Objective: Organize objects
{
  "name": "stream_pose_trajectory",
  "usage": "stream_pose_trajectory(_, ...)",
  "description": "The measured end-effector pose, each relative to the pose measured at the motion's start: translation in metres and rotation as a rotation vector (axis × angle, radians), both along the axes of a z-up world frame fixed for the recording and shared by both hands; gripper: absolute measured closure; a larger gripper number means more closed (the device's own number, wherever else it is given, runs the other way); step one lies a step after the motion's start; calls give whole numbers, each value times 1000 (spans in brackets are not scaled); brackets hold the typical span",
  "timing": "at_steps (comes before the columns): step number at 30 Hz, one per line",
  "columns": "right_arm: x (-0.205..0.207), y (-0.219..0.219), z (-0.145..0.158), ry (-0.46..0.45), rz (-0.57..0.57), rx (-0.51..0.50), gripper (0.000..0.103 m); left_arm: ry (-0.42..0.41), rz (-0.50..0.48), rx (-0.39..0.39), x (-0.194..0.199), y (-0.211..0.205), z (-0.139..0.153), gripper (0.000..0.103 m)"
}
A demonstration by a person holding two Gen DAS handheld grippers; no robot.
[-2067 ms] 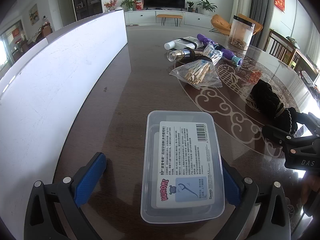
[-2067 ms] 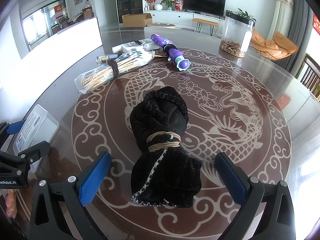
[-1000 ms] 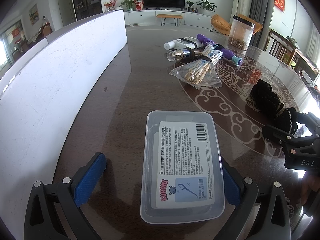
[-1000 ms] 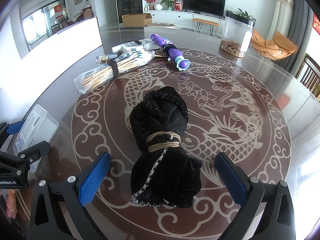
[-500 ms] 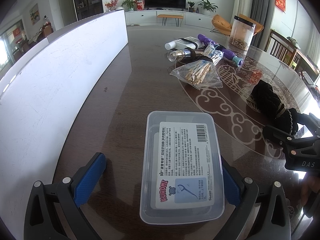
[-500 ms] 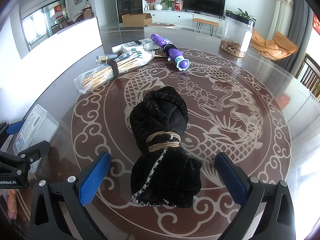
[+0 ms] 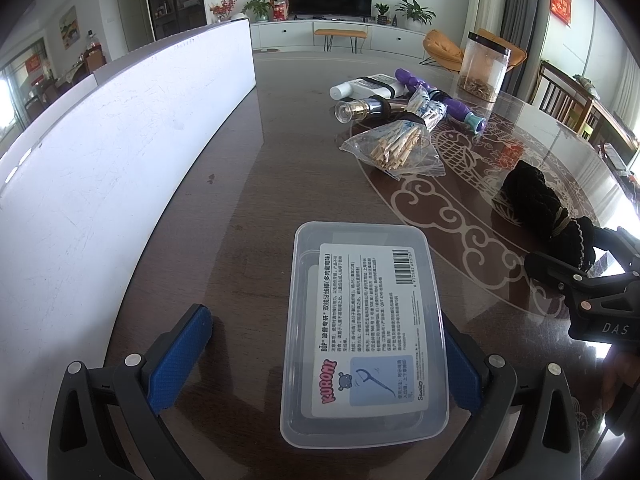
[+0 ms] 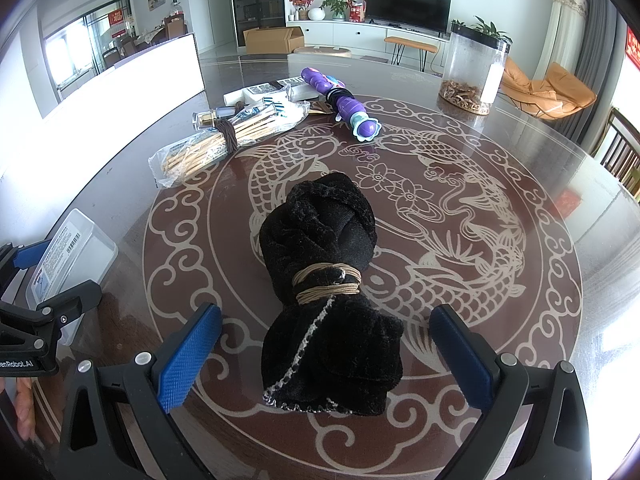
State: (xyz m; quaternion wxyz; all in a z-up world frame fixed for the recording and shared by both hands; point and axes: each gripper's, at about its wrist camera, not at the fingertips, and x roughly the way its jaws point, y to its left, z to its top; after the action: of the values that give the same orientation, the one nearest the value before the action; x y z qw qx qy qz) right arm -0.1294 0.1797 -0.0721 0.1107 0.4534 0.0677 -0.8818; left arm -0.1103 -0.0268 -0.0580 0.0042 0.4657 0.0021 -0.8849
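Observation:
A clear plastic box (image 7: 364, 328) with a printed label lies flat on the dark table. My left gripper (image 7: 324, 320) stands open around it; the right finger (image 7: 462, 372) is close against the box and the left finger (image 7: 178, 354) stands well off. A black cloth bundle (image 8: 320, 240), tied with tan cord, lies on the koi-patterned glass. My right gripper (image 8: 326, 344) is open, its blue pads on either side of the bundle's near end without touching. The same box (image 8: 68, 256) also appears at the left of the right wrist view.
A tall white board (image 7: 120, 140) runs along the table's left side. Farther back lie a bag of wooden sticks (image 7: 400, 148), a small glass bottle (image 7: 368, 110), a white tube (image 7: 368, 86) and a purple toy (image 7: 440, 100). A clear jar (image 7: 482, 66) stands beyond them.

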Motion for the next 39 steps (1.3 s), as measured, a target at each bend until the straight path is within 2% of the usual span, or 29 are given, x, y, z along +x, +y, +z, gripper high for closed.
stream_pose_trajectory(24, -1, 0, -1, 0, -6, 0, 0, 2, 11, -2, 4, -1, 0, 0)
stream_pose_trajectory(32, -2, 1, -1, -5, -3, -2, 0, -7, 2, -3, -6, 2, -2, 0)
stream_pose_trajectory(33, -4, 1, -1, -19, 4, 3, 0, -19, 1, -3, -7, 3, -1, 0)
stream_pose_trajectory(36, -22, -1, 2, -181, 52, 47, 0, -81, -1, 1, -13, 3, 0, 0)
stream_pose_trajectory(37, -28, -1, 3, -230, 64, 53, 0, -87, -1, -2, -13, 3, 0, 1)
stream_pose_trajectory(38, -30, 0, 5, -234, 72, 48, 1, -74, -8, -1, -12, 4, 2, 16)
stream_pose_trajectory(39, -31, 2, 9, -222, 75, 46, 10, -55, -21, -4, -10, 5, 5, 38)
